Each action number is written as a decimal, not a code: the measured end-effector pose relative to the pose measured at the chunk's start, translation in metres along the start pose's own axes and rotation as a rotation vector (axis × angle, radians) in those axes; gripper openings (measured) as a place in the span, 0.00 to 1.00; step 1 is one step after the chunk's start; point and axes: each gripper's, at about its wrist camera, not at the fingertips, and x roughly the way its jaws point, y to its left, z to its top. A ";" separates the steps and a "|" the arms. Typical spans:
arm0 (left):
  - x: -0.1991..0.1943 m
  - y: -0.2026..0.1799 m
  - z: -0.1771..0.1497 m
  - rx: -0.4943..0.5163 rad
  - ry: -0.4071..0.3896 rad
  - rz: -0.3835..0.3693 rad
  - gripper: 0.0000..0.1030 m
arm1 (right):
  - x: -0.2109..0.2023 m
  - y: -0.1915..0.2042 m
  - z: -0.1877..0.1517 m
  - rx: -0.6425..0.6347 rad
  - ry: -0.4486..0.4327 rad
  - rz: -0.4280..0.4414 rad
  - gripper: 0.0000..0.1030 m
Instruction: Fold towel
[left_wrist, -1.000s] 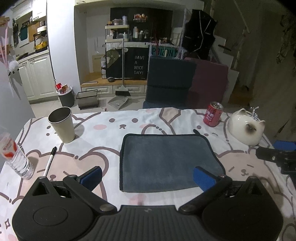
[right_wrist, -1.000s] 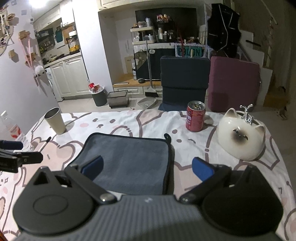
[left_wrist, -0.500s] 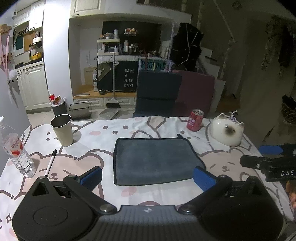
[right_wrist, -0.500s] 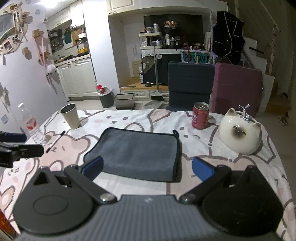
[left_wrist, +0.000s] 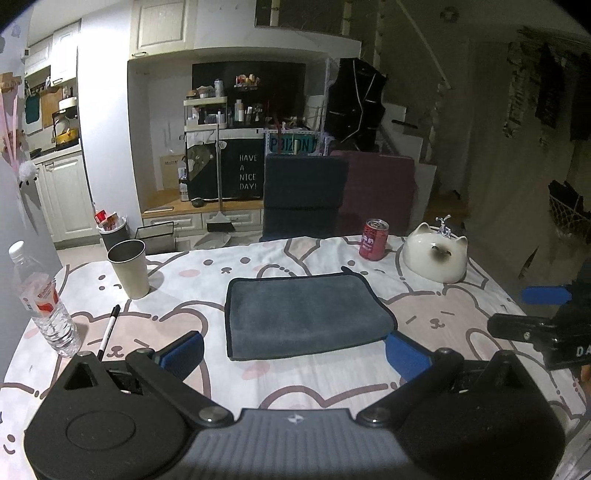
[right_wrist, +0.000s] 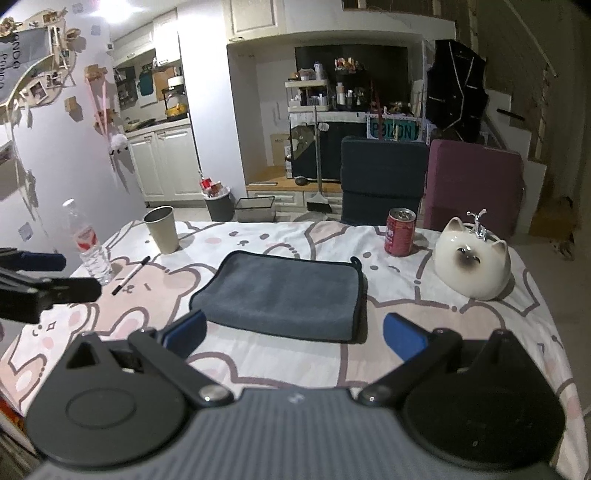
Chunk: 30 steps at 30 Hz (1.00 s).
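Note:
A grey towel (left_wrist: 306, 315) lies folded flat in the middle of the table, also shown in the right wrist view (right_wrist: 282, 291). My left gripper (left_wrist: 295, 354) is open and empty, held above the table just before the towel's near edge. My right gripper (right_wrist: 293, 334) is open and empty, also held back from the towel's near edge. Each gripper shows at the side of the other's view: the right one (left_wrist: 546, 314) and the left one (right_wrist: 40, 277).
On the patterned tablecloth (left_wrist: 184, 369) stand a metal cup (left_wrist: 129, 267), a water bottle (left_wrist: 46, 306), a pen (left_wrist: 109, 326), a red can (left_wrist: 373, 240) and a white cat-shaped ceramic piece (left_wrist: 436, 256). Two chairs (left_wrist: 306, 195) stand behind the table.
Both grippers have drawn back and up from the towel, which now looks smaller and farther away. The towel has not moved.

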 end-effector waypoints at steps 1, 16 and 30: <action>-0.002 0.000 -0.002 -0.001 -0.001 0.000 1.00 | -0.004 0.001 -0.003 0.000 -0.003 0.005 1.00; -0.029 -0.002 -0.045 -0.008 0.017 -0.023 1.00 | -0.044 0.022 -0.039 -0.043 -0.019 0.045 1.00; -0.045 -0.008 -0.066 0.013 0.020 -0.029 1.00 | -0.062 0.025 -0.053 -0.063 -0.027 0.042 1.00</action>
